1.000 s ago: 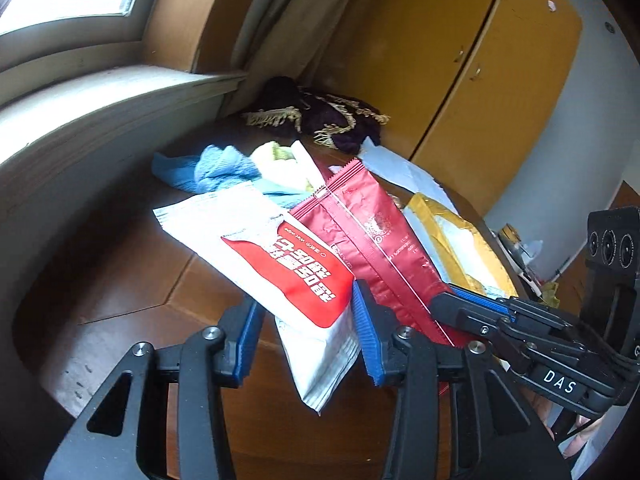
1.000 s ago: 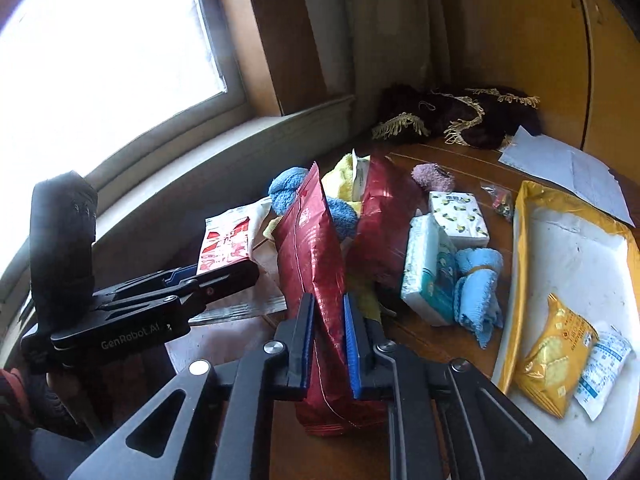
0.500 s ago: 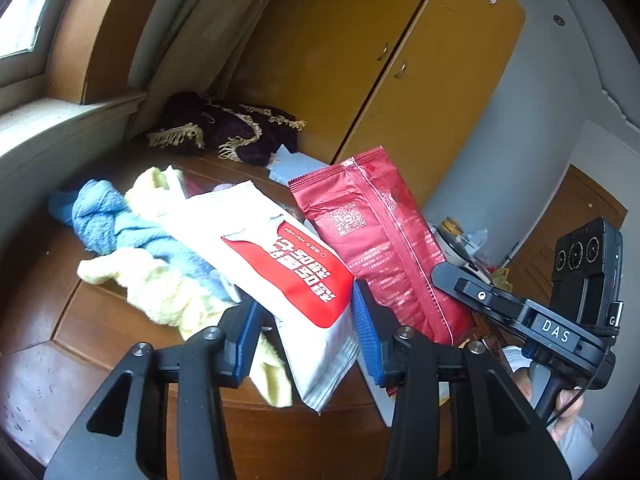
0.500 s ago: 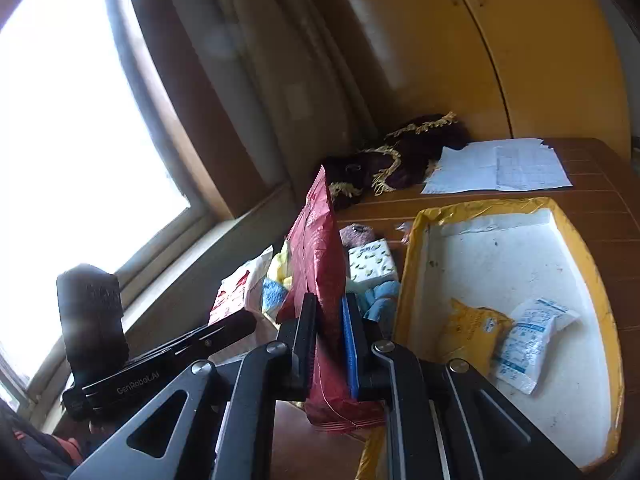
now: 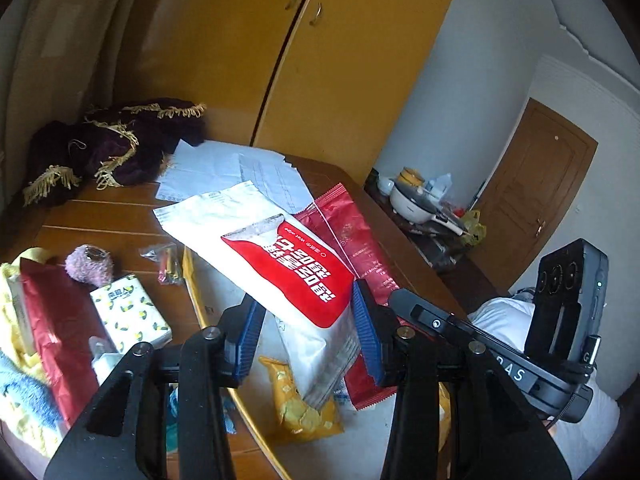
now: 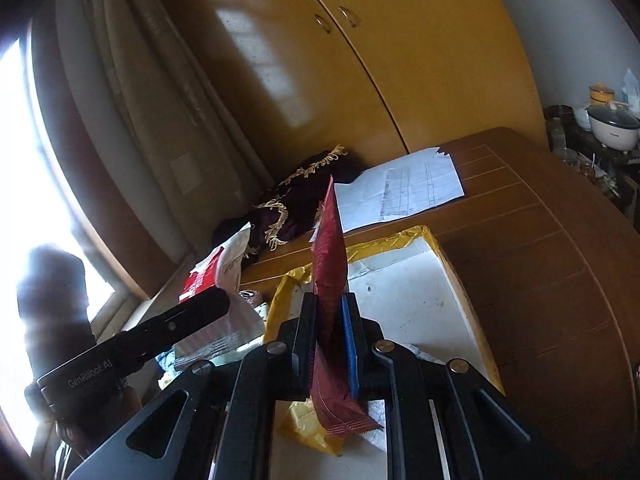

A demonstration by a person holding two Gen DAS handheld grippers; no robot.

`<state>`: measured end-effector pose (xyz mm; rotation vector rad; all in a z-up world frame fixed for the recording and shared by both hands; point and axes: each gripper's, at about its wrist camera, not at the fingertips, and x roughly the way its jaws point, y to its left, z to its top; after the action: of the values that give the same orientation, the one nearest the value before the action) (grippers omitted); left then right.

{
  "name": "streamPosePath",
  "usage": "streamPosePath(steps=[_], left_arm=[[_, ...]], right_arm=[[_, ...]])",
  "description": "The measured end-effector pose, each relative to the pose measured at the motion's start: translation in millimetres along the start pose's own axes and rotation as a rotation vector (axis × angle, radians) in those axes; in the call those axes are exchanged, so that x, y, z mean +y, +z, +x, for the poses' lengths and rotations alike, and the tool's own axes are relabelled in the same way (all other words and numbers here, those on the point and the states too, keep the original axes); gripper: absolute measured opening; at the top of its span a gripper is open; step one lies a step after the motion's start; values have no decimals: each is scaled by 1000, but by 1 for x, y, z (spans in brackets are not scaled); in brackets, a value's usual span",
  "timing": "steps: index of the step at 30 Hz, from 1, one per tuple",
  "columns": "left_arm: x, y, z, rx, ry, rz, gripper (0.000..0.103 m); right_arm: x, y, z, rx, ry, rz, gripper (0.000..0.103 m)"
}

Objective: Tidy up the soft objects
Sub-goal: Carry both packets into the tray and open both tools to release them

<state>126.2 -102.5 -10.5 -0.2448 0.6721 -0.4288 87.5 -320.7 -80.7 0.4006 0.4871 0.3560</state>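
While both pouches hung over yellow tray (image 6: 460, 280), left gripper (image 5: 306, 332) pinched white wipes pack (image 5: 280, 264), right gripper (image 6: 330, 332) clamped red pouch (image 6: 329, 264); both light, limp, slippery, best gripped mid-body

Two grippers, the left gripper (image 5: 304, 340) and the right gripper (image 6: 330, 336), each hold one packet: one white-and-red packet (image 5: 280, 264) and one red packet (image 6: 330, 264). One yellow-rimmed tray (image 6: 404, 280). One tissue pack (image 5: 130, 312). One pink puff (image 5: 88, 264). Two paper sheets (image 6: 400, 192).
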Motion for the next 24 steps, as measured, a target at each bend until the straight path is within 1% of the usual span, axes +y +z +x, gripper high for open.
streamPosePath(steps=[2,3,4,6,7,9,11,14,15,18,20,21,23,24], left_arm=[[3,-1,22,43,25,-2,42],[6,-3,31,61,33,-12,42],[10,-5,39,89,34,-24,41],[15,-12,44,126,21,-57,41],[16,-14,47,127,28,-56,41],[15,-18,50,126,70,-39,42],[11,-22,52,131,73,-21,42],[7,-26,55,134,92,1,42],[7,-26,57,137,93,4,42],[10,-28,61,149,95,-3,43],[10,-27,62,150,73,-3,44],[9,-27,60,144,59,-5,46],[7,-25,57,126,40,3,56],[6,-25,54,111,35,8,66]], right_arm=[[-9,-1,11,2,-4,9,11],[-13,-3,17,14,-4,20,7],[-17,-4,22,26,9,37,5],[-22,-3,23,11,48,50,1],[-22,-4,21,2,34,36,1],[-19,-7,21,-2,5,14,1],[-18,-9,23,11,15,10,1],[-15,-11,20,-2,15,-5,4],[-16,-10,21,-4,13,-8,6],[-20,-10,19,-15,23,6,7],[-25,-10,20,-12,34,28,9],[-26,-10,20,-7,43,43,13],[-30,-10,19,-5,67,67,20],[-31,-10,18,-8,75,75,23]])
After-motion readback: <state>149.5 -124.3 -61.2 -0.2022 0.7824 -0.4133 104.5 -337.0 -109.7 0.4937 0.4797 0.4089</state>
